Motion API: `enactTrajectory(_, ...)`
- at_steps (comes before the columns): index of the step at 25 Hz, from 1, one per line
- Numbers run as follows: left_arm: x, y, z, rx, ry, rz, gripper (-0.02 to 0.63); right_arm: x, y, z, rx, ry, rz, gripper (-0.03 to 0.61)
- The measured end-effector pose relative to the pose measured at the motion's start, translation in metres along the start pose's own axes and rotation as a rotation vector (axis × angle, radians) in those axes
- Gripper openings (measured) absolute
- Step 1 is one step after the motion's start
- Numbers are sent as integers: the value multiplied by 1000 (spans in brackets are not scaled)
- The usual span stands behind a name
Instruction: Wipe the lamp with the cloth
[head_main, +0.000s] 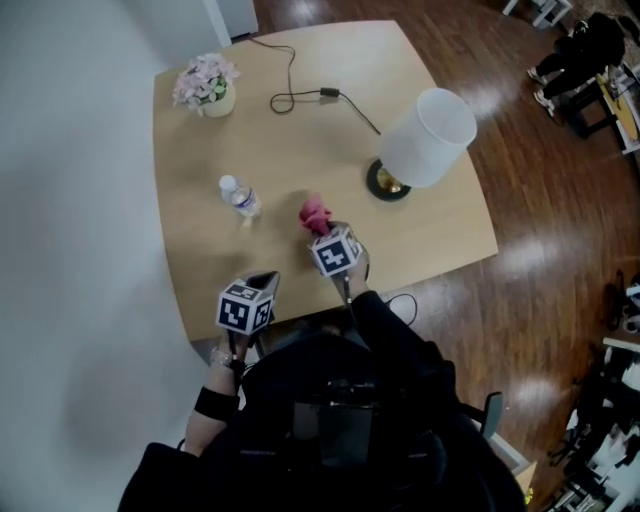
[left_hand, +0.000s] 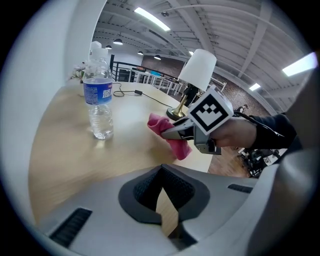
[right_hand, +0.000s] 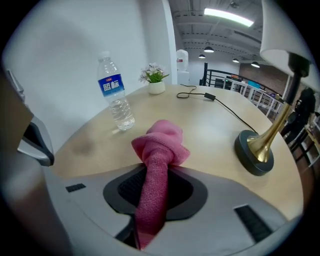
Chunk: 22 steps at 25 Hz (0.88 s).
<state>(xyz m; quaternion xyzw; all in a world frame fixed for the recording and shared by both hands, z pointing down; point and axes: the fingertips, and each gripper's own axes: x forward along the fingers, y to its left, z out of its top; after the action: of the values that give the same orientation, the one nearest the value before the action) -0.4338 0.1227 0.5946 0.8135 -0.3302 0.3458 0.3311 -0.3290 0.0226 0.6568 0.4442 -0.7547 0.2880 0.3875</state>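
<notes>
The lamp has a white shade (head_main: 430, 135) leaning over a dark round base (head_main: 388, 182) with a brass stem (right_hand: 272, 132), at the table's right side. My right gripper (head_main: 322, 228) is shut on a pink cloth (head_main: 315, 212); the cloth runs up between the jaws and bunches into a knot past them (right_hand: 161, 142). It hangs just above the tabletop, left of the lamp base and apart from it. My left gripper (head_main: 263, 282) is near the table's front edge. It is shut (left_hand: 161, 175) with nothing in it. It looks across at the right gripper (left_hand: 172, 131) and the cloth (left_hand: 172, 140).
A small water bottle (head_main: 240, 197) stands left of the cloth, and a pot of pale flowers (head_main: 207, 85) sits at the far left corner. The lamp's black cable (head_main: 310, 97) loops across the back of the wooden table (head_main: 440, 240). A white wall runs close along the left.
</notes>
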Motion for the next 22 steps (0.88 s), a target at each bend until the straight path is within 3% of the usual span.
enactTrajectory(9, -2, 3, -2, -22, -11, -2, -5, 24, -10, 3, -11, 50, -90, 122)
enactTrajectory(12, 0, 3, -3, -22, -7, -5, -5, 24, -12, 4, -9, 41, -81, 182)
enactTrajectory(15, 3, 3, 0, -16, -8, -9, -5, 21, -10, 9, 4, 14, -52, 298)
enactTrajectory(22, 13, -8, 21, 20, -23, -36, -5, -35, -19, 28, 58, -119, -13, 325)
